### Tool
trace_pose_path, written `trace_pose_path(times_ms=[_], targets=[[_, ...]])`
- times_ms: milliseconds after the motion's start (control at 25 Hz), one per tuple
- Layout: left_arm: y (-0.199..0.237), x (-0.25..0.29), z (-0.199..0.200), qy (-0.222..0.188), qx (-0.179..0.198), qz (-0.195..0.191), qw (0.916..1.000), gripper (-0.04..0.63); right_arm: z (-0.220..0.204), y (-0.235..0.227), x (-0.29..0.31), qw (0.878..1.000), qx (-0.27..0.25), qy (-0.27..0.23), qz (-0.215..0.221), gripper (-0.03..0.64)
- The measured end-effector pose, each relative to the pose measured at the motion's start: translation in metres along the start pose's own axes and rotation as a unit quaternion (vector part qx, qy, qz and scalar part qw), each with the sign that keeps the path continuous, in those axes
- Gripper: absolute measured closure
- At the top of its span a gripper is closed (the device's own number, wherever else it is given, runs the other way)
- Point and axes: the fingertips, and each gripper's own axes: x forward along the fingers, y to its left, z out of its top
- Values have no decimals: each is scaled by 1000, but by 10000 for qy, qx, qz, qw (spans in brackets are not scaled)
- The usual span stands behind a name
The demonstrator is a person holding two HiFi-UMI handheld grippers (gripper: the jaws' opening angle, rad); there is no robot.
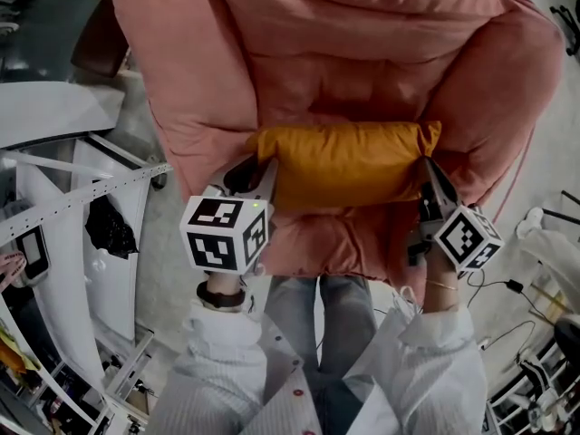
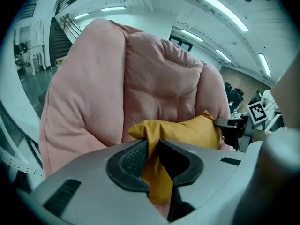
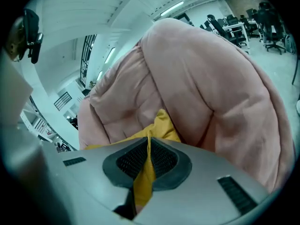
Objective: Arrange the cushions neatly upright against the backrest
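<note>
my left gripper [image 1: 260,176] and right gripper [image 1: 426,174] each pinch one end of the yellow cushion [image 1: 349,163], fingers [image 2: 127,159] clamped on its fabric, holding it level before the pink armchair [image 1: 362,53] backrest.

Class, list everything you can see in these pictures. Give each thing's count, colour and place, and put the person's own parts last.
armchair: one, pink, padded, fills the middle of the head view.
cushion: one, mustard yellow, lies crosswise in front of the armchair's backrest.
white frame: one, white, on the floor left of the armchair.
cables: a few, black, on the floor at right.
left gripper: one, grey with a marker cube, shut on the cushion's left end.
right gripper: one, grey with a marker cube, shut on the cushion's right end.
sleeves: two, white, at the bottom edge.
</note>
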Motion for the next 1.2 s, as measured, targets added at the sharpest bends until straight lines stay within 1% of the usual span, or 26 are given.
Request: trace_pose_path(times_ms=[120,200,400,480,560,680,760,920,1080,1200], targets=[[4,18,-5,160,-14,2,9999,509,-4,-11,8,9998,91,134,-90,589],[7,30,-8,249,-62,21,9997,509,-6,-16,14,9996,71,222,-151,589],[19,48,-19,459,-173,104,9987,509,-18,-21,26,9992,87,374,-145,589],[22,55,-22,527,-202,163,9983,509,-23,-24,29,9988,-7,459,-187,589],[27,63,-25,603,-162,245,9977,509,-32,-28,33,9979,-87,601,-227,589],[30,74,-29,706,-96,277,9971,509,-44,-36,36,9970,50,736,-242,589],[29,78,-33,749,-109,259,9968,509,-51,-41,37,9961,146,830,-263,589],[28,82,-45,834,-206,216,9961,509,-71,-50,41,9925,-125,1158,-368,589],[29,84,-48,732,-351,182,9965,509,-74,-53,44,9919,-121,1205,-371,589],[30,81,-46,748,-320,187,9965,508,-72,-51,43,9921,-137,1205,-335,589]])
